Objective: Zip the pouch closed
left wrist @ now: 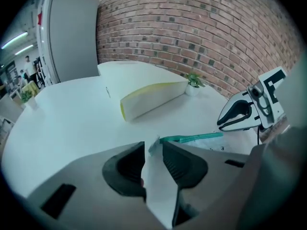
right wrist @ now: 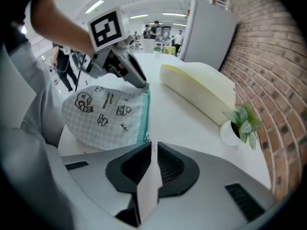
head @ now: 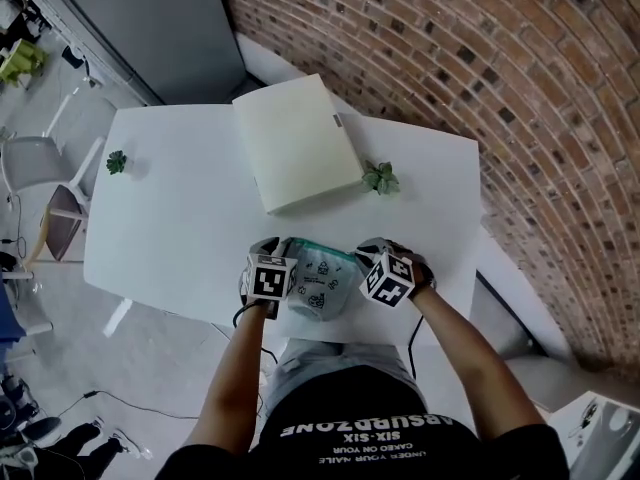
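Left claw clamps pouch corner; right claw pinches zip pull; zipper looks fully closed, only release left.

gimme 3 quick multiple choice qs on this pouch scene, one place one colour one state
1. Where is the pouch?
A. at the near edge of the table, between the left tool and the right tool
B. on top of the cream book
C. beside the plant at the far left

2. What colour is the pouch's zip?
A. red
B. teal
C. black

3. How does the left tool stand?
A. wide open, holding nothing
B. shut on a corner of the pouch
C. shut on the plant

Answers:
1 A, the head view shows the pouch flanked by both tools at the table's near edge.
2 B, a teal strip runs along the pouch's edge in both gripper views.
3 B, pale pouch fabric is pinched between its closed jaws.
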The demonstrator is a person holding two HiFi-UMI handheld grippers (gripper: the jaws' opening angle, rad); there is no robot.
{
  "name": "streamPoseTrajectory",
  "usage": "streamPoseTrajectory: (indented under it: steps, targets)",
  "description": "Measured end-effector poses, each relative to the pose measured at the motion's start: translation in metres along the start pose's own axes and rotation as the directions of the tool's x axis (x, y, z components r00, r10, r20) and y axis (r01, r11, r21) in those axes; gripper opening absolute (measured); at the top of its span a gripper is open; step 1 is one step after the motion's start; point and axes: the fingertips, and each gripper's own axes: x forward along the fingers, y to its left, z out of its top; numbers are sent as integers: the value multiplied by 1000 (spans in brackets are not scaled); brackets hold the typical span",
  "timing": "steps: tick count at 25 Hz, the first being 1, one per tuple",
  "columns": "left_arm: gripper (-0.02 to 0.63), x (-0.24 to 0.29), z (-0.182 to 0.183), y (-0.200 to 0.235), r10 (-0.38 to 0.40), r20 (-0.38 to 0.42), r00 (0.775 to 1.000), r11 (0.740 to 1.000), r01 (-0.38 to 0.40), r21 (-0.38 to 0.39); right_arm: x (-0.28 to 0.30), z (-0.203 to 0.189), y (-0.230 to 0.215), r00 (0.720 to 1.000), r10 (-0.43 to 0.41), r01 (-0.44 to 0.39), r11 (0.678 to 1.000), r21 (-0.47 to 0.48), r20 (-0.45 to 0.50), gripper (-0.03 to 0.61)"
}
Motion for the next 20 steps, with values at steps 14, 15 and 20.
streamPoseTrajectory:
  steps: [14, 15, 20]
  targets:
    - [100, -80, 18, -37, 13, 208, 978, 995, 8, -103, -55, 25, 14, 958, -92, -17, 928, 371, 272, 38]
    - [100, -85, 18, -43, 10, 217, 976, 995, 13, -101, -59, 27, 17, 954, -98, -22, 921, 388, 285, 38]
    - [74, -108, 25, -80, 4, 261, 965, 998, 13, -65, -79, 38, 34, 936, -121, -37, 899, 435, 330, 34]
